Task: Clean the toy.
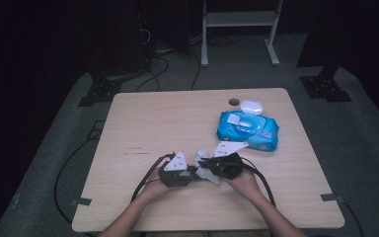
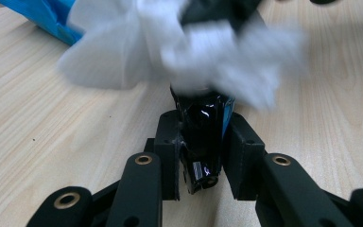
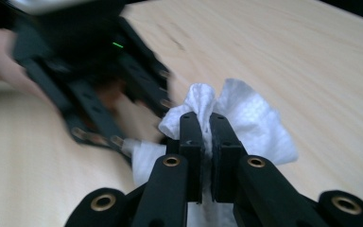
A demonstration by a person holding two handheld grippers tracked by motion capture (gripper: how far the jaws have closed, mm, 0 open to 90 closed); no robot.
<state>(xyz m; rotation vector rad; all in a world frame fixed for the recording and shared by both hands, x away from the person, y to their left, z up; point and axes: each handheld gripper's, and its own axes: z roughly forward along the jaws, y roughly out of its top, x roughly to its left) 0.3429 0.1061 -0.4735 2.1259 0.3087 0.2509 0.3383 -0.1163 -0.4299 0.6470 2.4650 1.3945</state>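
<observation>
The fingers of the left gripper are closed on a small glossy black object, seen at the lower centre of the left gripper view; what the object is cannot be told. The fingers of the right gripper are pressed shut on a crumpled white wipe, which bulges out above and to the right of them in the right gripper view. In the high view both grippers are held close together at the lower centre of the frame, just above the wooden surface, with the wipe between them. In the left gripper view the wipe is blurred and lies against the far end of the black object. A blue wipes pack lies on the surface at right of centre, with a small white case just above it.
</observation>
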